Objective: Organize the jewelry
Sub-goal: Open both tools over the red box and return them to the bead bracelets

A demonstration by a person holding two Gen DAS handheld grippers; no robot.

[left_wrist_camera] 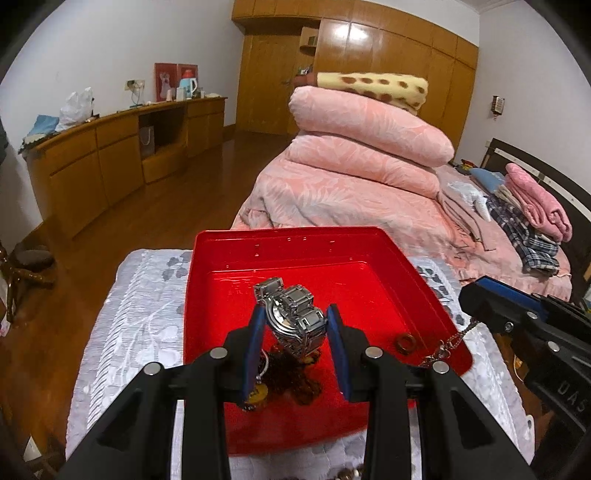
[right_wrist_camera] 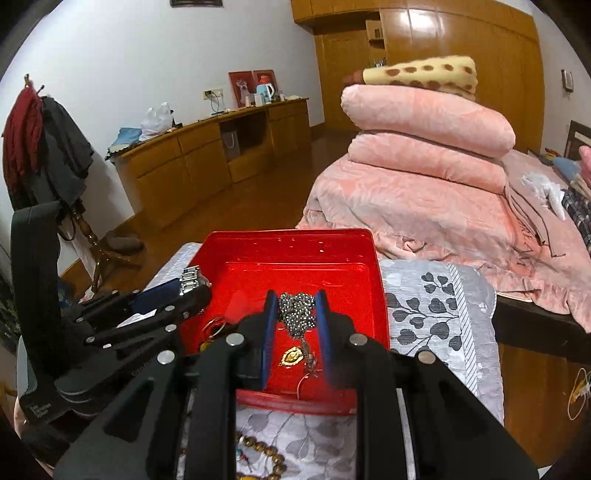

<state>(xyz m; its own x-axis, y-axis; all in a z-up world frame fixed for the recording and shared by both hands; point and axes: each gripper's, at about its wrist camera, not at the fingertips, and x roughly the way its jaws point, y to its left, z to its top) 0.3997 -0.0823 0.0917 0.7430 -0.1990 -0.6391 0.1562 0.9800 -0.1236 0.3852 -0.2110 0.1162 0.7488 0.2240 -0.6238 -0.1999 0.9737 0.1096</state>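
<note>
While both jaws are gripping, left gripper [left_wrist_camera: 295, 323] holding the watch [left_wrist_camera: 293, 317], right gripper [right_wrist_camera: 295, 314] pinching the bead chain [right_wrist_camera: 297, 314], lowering each gently into the red tray [left_wrist_camera: 280, 240] is avoiding tangles.

Both pictures are evenly lit by indoor light from above, rather warm in colour. White glare sits on the glossy wardrobe doors [left_wrist_camera: 351, 35] at the top centre of each view, and the wooden floor [left_wrist_camera: 173, 206] shines softly. The red tray [left_wrist_camera: 207, 295] is very saturated, with small bright reflections on its far wall. Shadows are soft. The fisheye lens bends the walls strongly, and the corners fall into black. The near gripper arms at the bottom look slightly soft, and fine detail is a little smeared.
</note>
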